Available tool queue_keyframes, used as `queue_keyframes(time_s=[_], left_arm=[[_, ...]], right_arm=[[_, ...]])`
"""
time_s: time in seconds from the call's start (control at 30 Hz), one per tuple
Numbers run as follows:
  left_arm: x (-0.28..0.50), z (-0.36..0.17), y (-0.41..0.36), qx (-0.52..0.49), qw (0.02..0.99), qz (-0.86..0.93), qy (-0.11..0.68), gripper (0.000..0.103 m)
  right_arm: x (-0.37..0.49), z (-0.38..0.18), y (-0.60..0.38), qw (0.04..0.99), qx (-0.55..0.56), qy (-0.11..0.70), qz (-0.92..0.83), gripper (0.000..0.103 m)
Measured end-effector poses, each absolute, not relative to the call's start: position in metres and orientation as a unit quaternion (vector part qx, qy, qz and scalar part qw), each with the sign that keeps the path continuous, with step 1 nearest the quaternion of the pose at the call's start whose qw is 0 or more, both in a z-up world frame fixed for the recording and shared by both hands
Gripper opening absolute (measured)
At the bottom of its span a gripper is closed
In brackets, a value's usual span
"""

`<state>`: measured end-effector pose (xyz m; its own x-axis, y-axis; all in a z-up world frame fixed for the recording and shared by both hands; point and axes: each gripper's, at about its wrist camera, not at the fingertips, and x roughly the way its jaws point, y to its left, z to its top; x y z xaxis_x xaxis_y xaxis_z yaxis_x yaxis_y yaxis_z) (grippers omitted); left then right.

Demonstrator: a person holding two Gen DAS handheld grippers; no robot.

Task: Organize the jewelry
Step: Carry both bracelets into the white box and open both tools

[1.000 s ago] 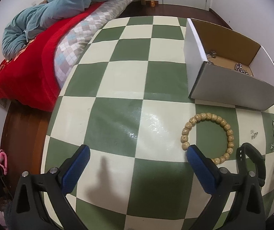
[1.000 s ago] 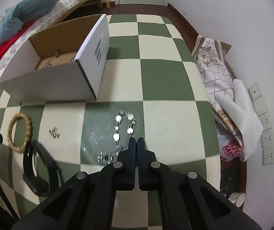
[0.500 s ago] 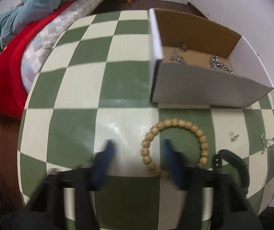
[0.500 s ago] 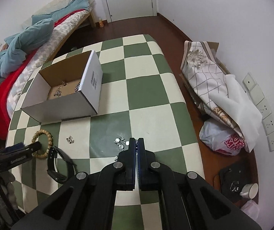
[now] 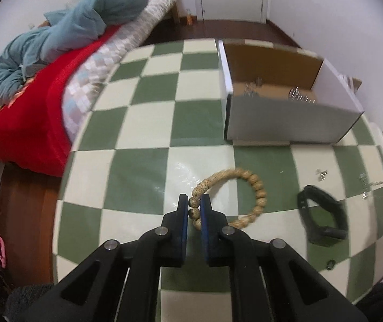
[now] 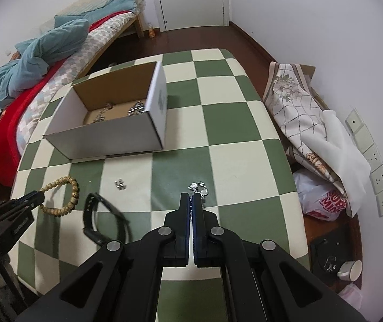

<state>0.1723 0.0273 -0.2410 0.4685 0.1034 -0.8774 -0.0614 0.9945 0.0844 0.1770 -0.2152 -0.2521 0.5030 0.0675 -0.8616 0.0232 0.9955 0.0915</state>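
My left gripper [image 5: 194, 209] is shut on the near side of a wooden bead bracelet [image 5: 256, 187], which lies on the green-and-cream checkered table; the bracelet also shows in the right wrist view [image 6: 65, 185]. My right gripper [image 6: 192, 201] is shut on a silver chain bracelet [image 6: 199, 186], lifted above the table. An open white cardboard box [image 5: 285, 123], [image 6: 111, 136] stands at the back with silver jewelry inside. A black wristband [image 5: 323, 220], [image 6: 95, 217] and small silver earrings [image 5: 321, 174], [image 6: 120, 184] lie between the two grippers.
A bed with a red blanket [image 5: 28, 112] and blue quilt borders the table's left edge. A floral bag [image 6: 298, 112] and plastic bags lie on the floor to the right, by a wall with sockets. A small dark ring [image 5: 330, 264] lies near the table's front right edge.
My left gripper moved right to the bead bracelet and closed on it. My right gripper rose and pulled back with the silver chain, lifting most of it off the table.
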Motion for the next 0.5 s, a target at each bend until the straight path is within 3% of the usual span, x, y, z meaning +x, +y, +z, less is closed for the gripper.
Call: queue_keyframes(time_s=[0.5], left_arm=[[0.158, -0.142, 0.023, 0.002, 0.899, 0.04, 0.437, 0.006]], right_arm=[[0.164, -0.174, -0.174, 0.892, 0.041, 0.447, 0.057, 0.001]])
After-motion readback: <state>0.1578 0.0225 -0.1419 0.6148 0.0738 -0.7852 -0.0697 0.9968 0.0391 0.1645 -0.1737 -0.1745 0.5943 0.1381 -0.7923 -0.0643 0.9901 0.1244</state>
